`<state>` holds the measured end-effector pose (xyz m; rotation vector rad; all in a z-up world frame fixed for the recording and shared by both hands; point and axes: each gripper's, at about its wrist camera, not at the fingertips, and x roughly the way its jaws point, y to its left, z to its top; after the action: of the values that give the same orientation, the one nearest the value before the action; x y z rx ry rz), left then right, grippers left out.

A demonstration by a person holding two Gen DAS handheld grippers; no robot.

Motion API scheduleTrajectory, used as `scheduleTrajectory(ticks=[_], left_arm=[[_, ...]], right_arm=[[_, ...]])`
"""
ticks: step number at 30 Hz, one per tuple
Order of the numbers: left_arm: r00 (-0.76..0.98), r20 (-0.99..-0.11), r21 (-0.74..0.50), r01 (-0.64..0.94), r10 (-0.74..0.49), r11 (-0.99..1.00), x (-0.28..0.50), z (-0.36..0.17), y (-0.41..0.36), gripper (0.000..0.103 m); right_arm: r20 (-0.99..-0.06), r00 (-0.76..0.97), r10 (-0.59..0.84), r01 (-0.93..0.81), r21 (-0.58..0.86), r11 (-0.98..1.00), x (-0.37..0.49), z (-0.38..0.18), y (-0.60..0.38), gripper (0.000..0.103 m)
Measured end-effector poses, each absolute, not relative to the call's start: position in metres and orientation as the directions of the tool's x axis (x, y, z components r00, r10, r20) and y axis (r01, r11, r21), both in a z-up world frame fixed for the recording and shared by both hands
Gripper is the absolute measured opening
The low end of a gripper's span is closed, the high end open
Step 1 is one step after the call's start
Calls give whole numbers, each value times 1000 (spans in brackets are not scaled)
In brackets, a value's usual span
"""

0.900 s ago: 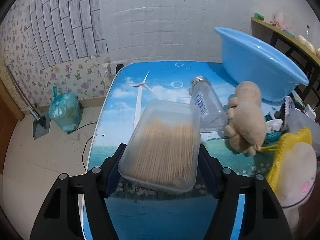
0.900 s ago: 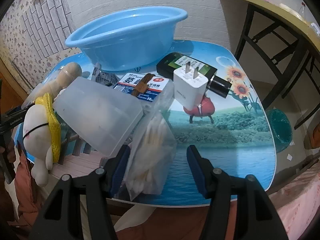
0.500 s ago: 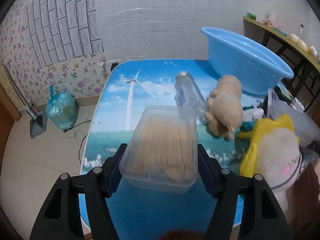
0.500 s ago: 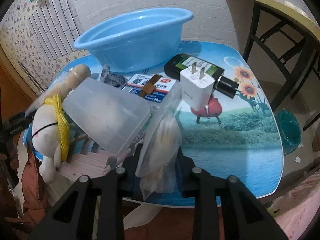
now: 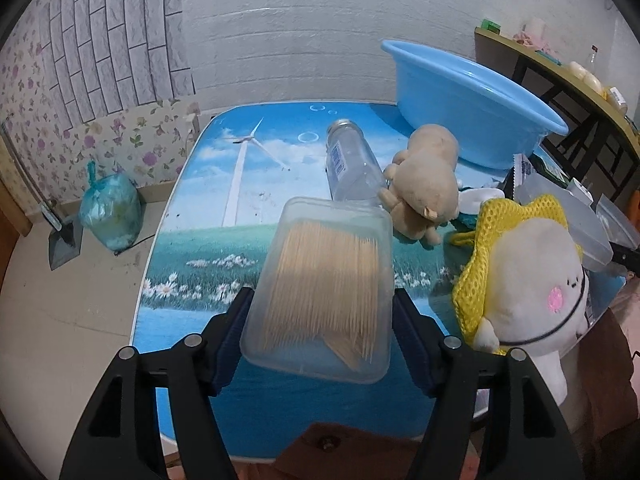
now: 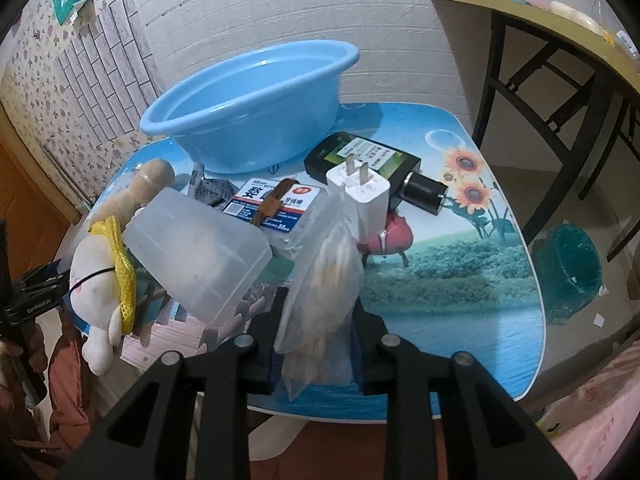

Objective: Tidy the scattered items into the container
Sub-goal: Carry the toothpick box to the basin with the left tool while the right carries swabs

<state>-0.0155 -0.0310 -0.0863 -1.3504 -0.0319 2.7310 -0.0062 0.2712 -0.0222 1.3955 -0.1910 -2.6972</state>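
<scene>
The basin (image 6: 248, 92) stands at the back of the surface (image 6: 448, 280), against the wall; its blue inside shows nothing in it. In front of it the items lie scattered.

The left claw (image 5: 322, 328) is clenched on a clear box (image 5: 320, 300) full of toothpicks (image 5: 324, 280), both blue pads pressed to the box's sides. Whether the box is clear of the surface cannot be told. Beyond it a clear bottle (image 5: 352, 172) lies on its side, cap toward the wall, with a tan plush (image 5: 428, 188) touching it. A white plush (image 5: 532, 292) in yellow netting sits at the surface's near right edge.

The right claw (image 6: 318, 340) grips a clear bag (image 6: 320, 292) of what look like cotton swabs, the bag standing up between the pads. Just left of it lies a frosted box (image 6: 200, 256) on its side; its contents cannot be made out. Behind the bag stand a white plug (image 6: 360, 200), a labelled clear case (image 6: 276, 208) with a brown band across it, and a black pack (image 6: 364, 158) near the basin's foot.
</scene>
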Motion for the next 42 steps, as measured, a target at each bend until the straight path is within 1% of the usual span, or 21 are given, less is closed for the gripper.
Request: scheduleTrajectory(ticks=[4,5,6,7,8,11,13,20,24,30,37,42], left_arm=[[-613,-781,-84,-78,114,-993,-22,-91,-32,76],[-618,-778,-84,-80,115,-993,-23,-91,-32,76],[-626,-771,-84,-86,119,-993,-24,-91,-31,73],[-635,-762,-91,-92,129,-992,-24,-90,-31,66],[-642,-755,-97,-93,134,-991,-23,-90,-31,63],[-651,-743,-121,-96,154,-988,-21,-85,-32,63],[-664,-732,-121,-95,153,-988,-19,-78,-32,63],[-712,-686,-143,-71,150,-987,-13,-41,-32,63],[-738,-651,-142,-111,178,-984,-14,-13,-22,63],[-756,-617,-118,-189,221,-975,-27,14,3,63],[-742,-621,-107,-238,252,-965,-58,25,30,63],[-732,-628,-89,-270,265,-959,-78,24,51,63]], right_arm=[[-802,-576,-156,35,166,-985,-6,-21,272,26],[-802,-577,-157,36,167,-985,-5,-21,272,26],[-801,-577,-157,36,168,-985,-5,-21,272,26],[-800,-578,-157,36,168,-985,-4,-21,272,26],[-799,-581,-156,36,167,-985,-4,-20,272,26],[-795,-585,-161,33,175,-984,-4,-17,272,26],[-787,-585,-198,32,221,-975,-4,-13,274,26],[-731,-641,-234,95,226,-969,-3,17,261,26],[-716,-648,-259,126,235,-964,-9,25,253,26],[-686,-664,-298,175,245,-954,-24,43,245,26],[-651,-681,-335,228,245,-942,-53,58,236,26],[-646,-675,-357,257,248,-934,-76,58,234,26]])
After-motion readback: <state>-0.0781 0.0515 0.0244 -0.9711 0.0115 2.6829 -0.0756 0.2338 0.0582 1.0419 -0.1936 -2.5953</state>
